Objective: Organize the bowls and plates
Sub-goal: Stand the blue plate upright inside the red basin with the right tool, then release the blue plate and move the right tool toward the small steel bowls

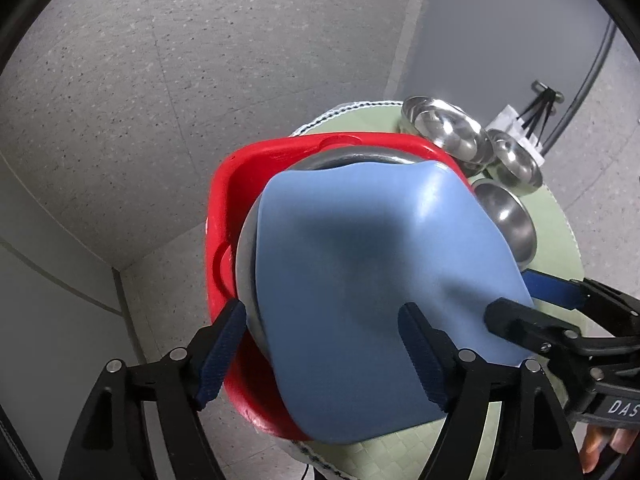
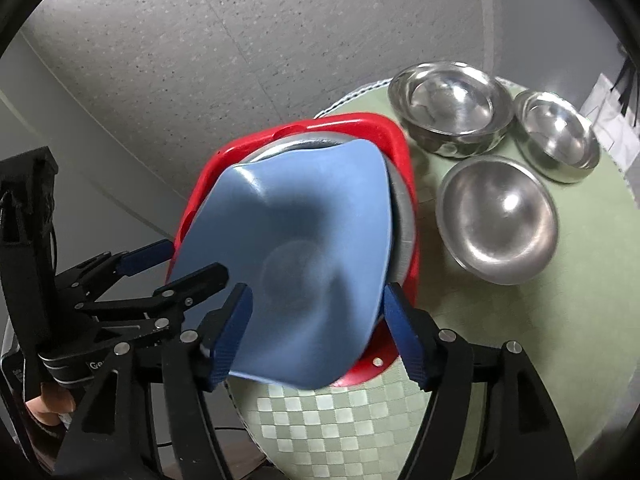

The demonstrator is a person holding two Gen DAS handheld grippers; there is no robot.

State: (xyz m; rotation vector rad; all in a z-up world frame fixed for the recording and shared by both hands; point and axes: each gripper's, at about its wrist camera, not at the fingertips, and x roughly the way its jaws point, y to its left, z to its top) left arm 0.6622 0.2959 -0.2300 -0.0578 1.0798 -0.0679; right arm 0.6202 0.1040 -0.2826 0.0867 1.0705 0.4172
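Note:
A blue square plate (image 1: 360, 288) (image 2: 296, 264) lies tilted over a steel bowl (image 1: 248, 248) (image 2: 402, 204) inside a red tub (image 1: 224, 200) (image 2: 402, 140). My left gripper (image 1: 322, 354) is open, its fingers astride the plate's near edge; in the right wrist view (image 2: 176, 262) its jaws straddle the plate's left rim. My right gripper (image 2: 316, 336) is open, its fingers either side of the plate's near edge; it shows in the left wrist view (image 1: 532, 300) at the plate's right rim. Three steel bowls (image 2: 496, 220) (image 2: 450, 108) (image 2: 558, 136) stand to the right.
A round table with a green checked cloth (image 2: 344, 428) (image 1: 556, 220) carries everything. Its edge drops to a speckled grey floor (image 1: 120, 100) on the left and far sides. A white bag and cables (image 1: 520, 128) sit beyond the bowls.

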